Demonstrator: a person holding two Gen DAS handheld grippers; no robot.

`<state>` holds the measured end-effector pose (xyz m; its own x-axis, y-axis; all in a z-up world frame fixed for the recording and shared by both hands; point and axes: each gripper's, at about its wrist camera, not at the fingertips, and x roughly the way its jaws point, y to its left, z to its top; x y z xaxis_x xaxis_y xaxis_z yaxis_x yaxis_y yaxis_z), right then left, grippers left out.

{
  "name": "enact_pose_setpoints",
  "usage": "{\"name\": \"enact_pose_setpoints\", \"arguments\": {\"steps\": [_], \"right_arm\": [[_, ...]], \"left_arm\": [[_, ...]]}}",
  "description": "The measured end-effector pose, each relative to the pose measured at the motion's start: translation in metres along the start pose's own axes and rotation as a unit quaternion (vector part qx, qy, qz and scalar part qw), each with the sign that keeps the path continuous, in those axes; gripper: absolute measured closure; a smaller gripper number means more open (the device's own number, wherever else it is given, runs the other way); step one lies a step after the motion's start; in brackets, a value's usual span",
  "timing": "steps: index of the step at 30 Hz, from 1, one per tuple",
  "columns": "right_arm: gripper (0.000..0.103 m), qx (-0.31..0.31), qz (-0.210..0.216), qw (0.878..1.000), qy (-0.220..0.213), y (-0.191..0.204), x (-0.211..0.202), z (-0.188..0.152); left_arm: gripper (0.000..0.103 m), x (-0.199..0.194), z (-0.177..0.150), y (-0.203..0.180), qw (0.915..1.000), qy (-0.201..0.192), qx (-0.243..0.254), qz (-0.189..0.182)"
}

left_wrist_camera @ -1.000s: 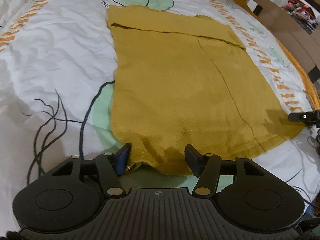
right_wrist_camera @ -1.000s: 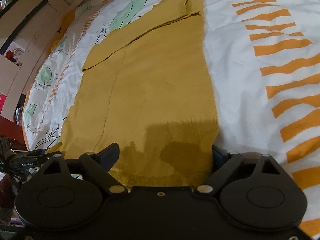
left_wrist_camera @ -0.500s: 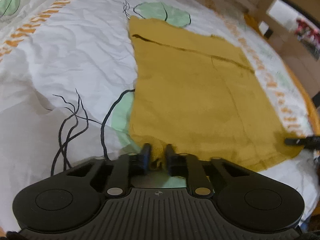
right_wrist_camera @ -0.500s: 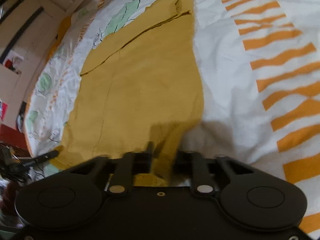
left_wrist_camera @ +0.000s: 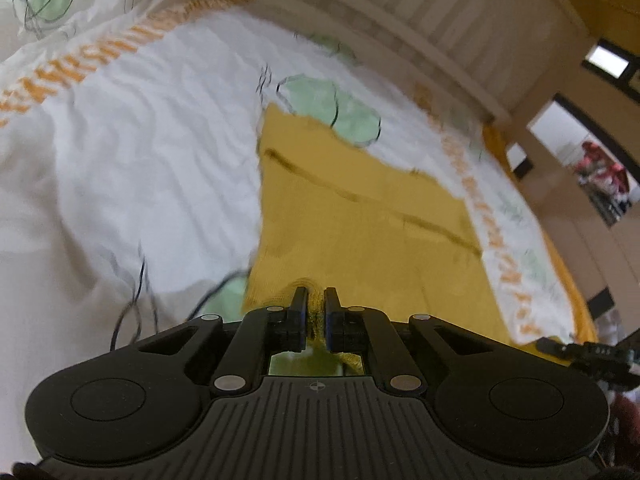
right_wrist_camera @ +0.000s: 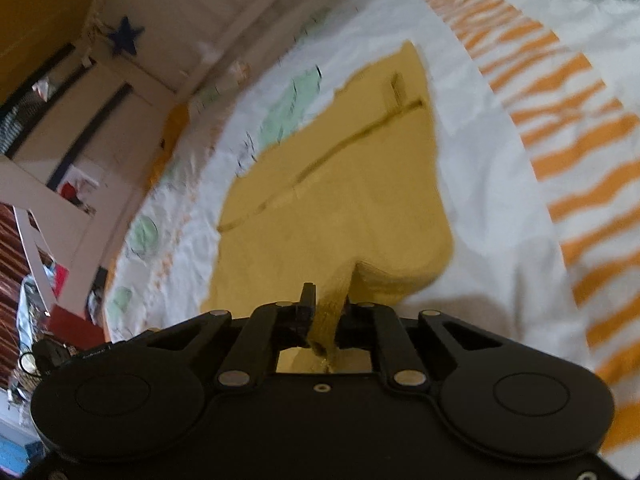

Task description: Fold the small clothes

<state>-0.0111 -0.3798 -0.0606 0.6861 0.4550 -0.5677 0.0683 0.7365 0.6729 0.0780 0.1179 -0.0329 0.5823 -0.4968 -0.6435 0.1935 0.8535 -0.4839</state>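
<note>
A mustard-yellow knit garment (left_wrist_camera: 360,216) lies spread on a bed covered by a white bedsheet (left_wrist_camera: 140,160) printed with green leaves and orange dashed stripes. Both views are blurred.

In the left wrist view, the left gripper (left_wrist_camera: 315,304) sits at the garment's near edge with its two fingers drawn narrow, pinching a small bunch of the yellow fabric between them. The cloth puckers just ahead of the fingertips. A dark fold line crosses the far part of the garment, where a strip is folded over. At the right edge of this view, the tip of the other tool shows dimly.

In the right wrist view, the right gripper (right_wrist_camera: 325,300) is also closed narrow on the garment (right_wrist_camera: 332,200), holding the near right corner. That corner rises off the sheet (right_wrist_camera: 500,200) into the fingers as a raised ridge, and the edge beside it curls up from the bed. The rest of the cloth lies flat, reaching toward a pale wooden bed frame (right_wrist_camera: 192,12) beyond.
</note>
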Motion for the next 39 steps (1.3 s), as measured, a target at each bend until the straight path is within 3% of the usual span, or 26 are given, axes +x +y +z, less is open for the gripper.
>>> {"name": "enact_pose_setpoints", "arguments": {"steps": [14,20,24,25,27,29,31,39], "right_arm": [[0.086,0.014,0.040,0.995,-0.091,-0.008,0.042,0.086],[0.086,0.037,0.050,0.991,-0.122,-0.023,0.073,0.123],[0.084,0.036,0.036,0.992,-0.118,-0.028,0.094,0.139],[0.079,0.027,0.031,0.992,-0.115,-0.027,0.097,0.139],[0.079,0.005,0.021,0.994,-0.108,-0.022,0.100,0.138],[0.067,-0.019,0.009,0.995,-0.094,-0.018,0.104,0.135],[0.051,-0.038,-0.002,0.996,-0.084,-0.017,0.107,0.130],[0.042,-0.065,-0.024,0.996,-0.057,-0.017,0.106,0.111]], "left_arm": [[0.096,0.040,0.088,-0.007,0.9943,-0.106,0.001,-0.009],[0.096,0.069,0.125,0.003,0.9899,-0.138,-0.033,-0.004],[0.096,0.089,0.132,0.006,0.9933,-0.115,-0.017,0.001],[0.096,0.092,0.129,0.006,0.9943,-0.107,-0.008,0.004],[0.089,0.097,0.121,0.006,0.9962,-0.086,0.012,0.009],[0.071,0.102,0.111,0.009,0.9979,-0.057,0.029,0.013],[0.069,0.106,0.099,0.015,0.9988,-0.032,0.034,0.015],[0.060,0.113,0.073,0.042,0.9986,0.039,0.020,0.030]]}}
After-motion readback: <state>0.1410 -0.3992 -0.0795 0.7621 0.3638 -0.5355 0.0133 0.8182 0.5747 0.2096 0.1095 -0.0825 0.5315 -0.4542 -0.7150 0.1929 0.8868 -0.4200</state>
